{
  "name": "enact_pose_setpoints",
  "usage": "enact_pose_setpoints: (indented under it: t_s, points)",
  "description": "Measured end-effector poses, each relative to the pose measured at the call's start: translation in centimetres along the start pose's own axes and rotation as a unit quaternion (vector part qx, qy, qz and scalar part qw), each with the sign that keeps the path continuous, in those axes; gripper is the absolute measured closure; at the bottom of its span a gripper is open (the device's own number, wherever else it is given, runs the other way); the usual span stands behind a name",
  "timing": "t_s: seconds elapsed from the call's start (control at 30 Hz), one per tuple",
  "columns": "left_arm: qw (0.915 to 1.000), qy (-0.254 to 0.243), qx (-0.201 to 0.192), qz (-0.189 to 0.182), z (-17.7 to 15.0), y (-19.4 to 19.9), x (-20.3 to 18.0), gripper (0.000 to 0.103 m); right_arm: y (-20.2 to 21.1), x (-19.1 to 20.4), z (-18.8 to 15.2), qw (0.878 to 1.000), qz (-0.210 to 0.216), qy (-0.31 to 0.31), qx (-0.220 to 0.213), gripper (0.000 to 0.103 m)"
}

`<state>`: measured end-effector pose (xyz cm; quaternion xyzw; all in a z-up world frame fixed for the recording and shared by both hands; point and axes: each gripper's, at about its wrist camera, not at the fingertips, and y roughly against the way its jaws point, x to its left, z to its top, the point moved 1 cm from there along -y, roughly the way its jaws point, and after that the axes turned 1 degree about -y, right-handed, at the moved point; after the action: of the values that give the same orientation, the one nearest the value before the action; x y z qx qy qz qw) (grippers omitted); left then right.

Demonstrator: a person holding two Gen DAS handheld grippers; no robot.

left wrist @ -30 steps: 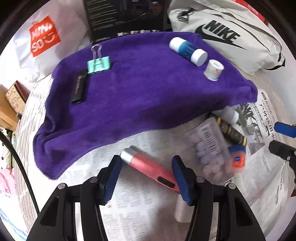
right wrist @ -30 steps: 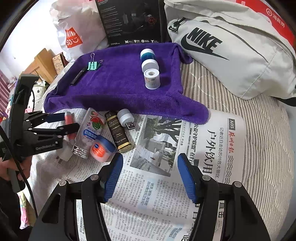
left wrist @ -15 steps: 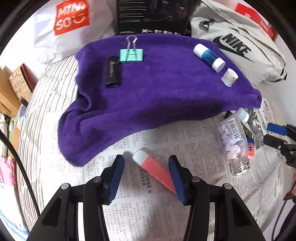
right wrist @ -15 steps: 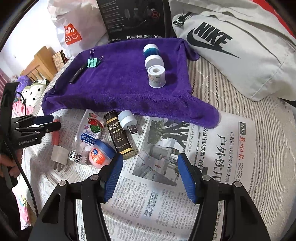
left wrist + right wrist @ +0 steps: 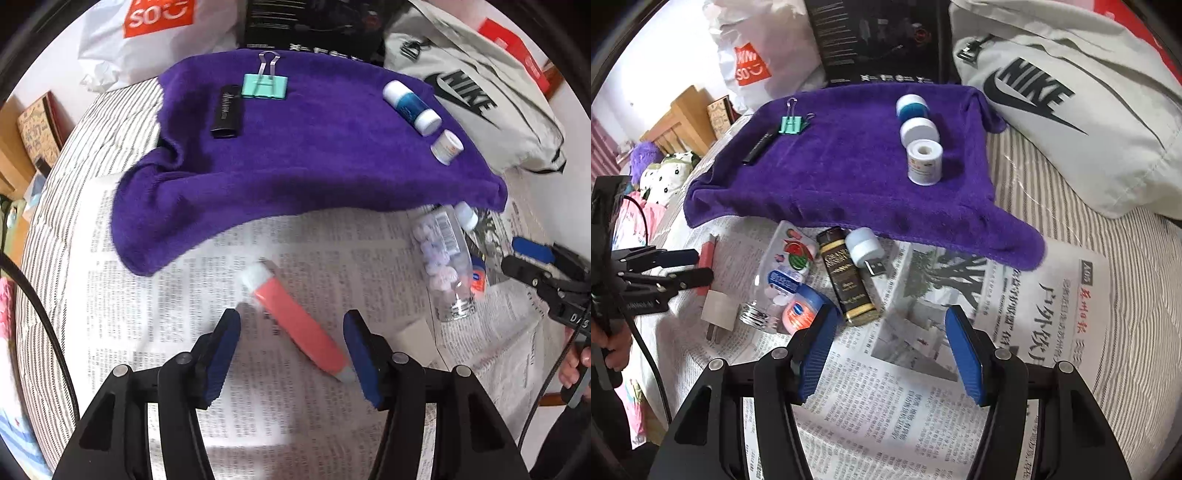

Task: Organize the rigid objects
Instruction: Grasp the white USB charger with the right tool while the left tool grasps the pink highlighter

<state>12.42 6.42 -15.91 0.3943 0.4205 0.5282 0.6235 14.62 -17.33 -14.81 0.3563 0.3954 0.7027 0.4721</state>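
Note:
A pink tube [image 5: 295, 321] with a white cap lies on the newspaper [image 5: 166, 314] between the fingers of my open left gripper [image 5: 291, 332], its lower end against the right finger. Beyond it, a purple towel [image 5: 314, 166] holds a teal binder clip [image 5: 264, 85], a black stick [image 5: 226, 112], a blue-and-white bottle [image 5: 410, 107] and a white tape roll [image 5: 447, 146]. My right gripper [image 5: 890, 332] hangs open over bare newspaper [image 5: 1015, 332]. Ahead of it lie a Vaseline jar [image 5: 801, 310], a clear candy bottle [image 5: 779, 273], a dark brown bottle [image 5: 847, 280] and a white USB light [image 5: 864, 247].
A white plug adapter [image 5: 716, 310] lies beside the pink tube [image 5: 706, 254]. A grey Nike bag [image 5: 1071, 110], a black box [image 5: 879, 37] and a white Miniso bag [image 5: 753, 62] stand behind the towel [image 5: 849, 177]. All of this rests on striped bedding [image 5: 1108, 229].
The pink tube has shifted left, away from the clear bottle, staying between the left fingers. Those fingers narrowed, then spread again. The right gripper edged forward and stayed open.

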Motion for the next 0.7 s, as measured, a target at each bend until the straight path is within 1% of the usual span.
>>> enact_pose_setpoints:
  t_s: [0.1,0.13,0.17,0.2,0.23,0.3,0.33,0.4,0.5,0.53,0.57,0.6,0.7]
  points:
    - [0.9989,-0.030,-0.010,0.035,-0.1,-0.4,-1.2,0.049,-0.5,0.6,0.2,1.000,-0.001,0.015,-0.005,0.043]
    - [0.9983,-0.036,-0.013,0.044,-0.2,-0.4,-1.4,0.054,-0.7,0.8,0.3,1.000,-0.006,0.020,-0.008,0.046]
    - [0.9978,-0.040,-0.019,0.050,-0.1,-0.4,-1.4,0.057,-0.9,0.8,0.5,1.000,-0.012,0.024,-0.016,0.049]
    - [0.9977,-0.040,-0.023,0.051,-0.1,-0.4,-1.3,0.063,-1.0,0.8,0.7,0.999,-0.016,0.023,-0.022,0.053]
    - [0.9977,-0.038,-0.025,0.050,0.0,-0.4,-1.1,0.070,-1.1,0.6,0.9,0.999,-0.017,0.017,-0.027,0.054]
    - [0.9981,-0.032,-0.026,0.046,-0.1,-0.1,-0.4,0.076,-1.4,0.1,1.6,0.999,-0.003,-0.006,-0.038,0.055]
    - [0.9982,-0.030,-0.027,0.044,-0.2,0.0,-0.1,0.079,-1.7,-0.1,1.9,0.999,0.011,-0.014,-0.041,0.058]
    - [0.9985,-0.024,-0.029,0.040,-0.3,0.1,0.3,0.081,-2.3,0.0,2.3,0.999,0.019,-0.017,-0.038,0.064]
    - [0.9984,-0.027,-0.026,0.043,-0.3,0.1,0.4,0.081,-3.4,0.6,2.9,0.999,0.019,-0.007,-0.035,0.066]
    - [0.9983,-0.028,-0.026,0.044,-0.2,0.1,0.3,0.081,-3.7,0.9,3.0,0.999,0.016,-0.003,-0.038,0.068]
    - [0.9984,-0.026,-0.026,0.042,-0.2,0.1,0.3,0.081,-4.0,1.2,3.1,0.999,0.017,0.002,-0.044,0.070]
    - [0.9986,-0.024,-0.027,0.040,-0.1,0.1,0.3,0.081,-4.3,1.4,3.1,0.999,0.022,0.005,-0.046,0.075]
    - [0.9986,-0.025,-0.032,0.035,-0.1,0.1,0.6,0.081,-4.3,1.7,3.3,0.998,0.020,0.006,-0.053,0.075]
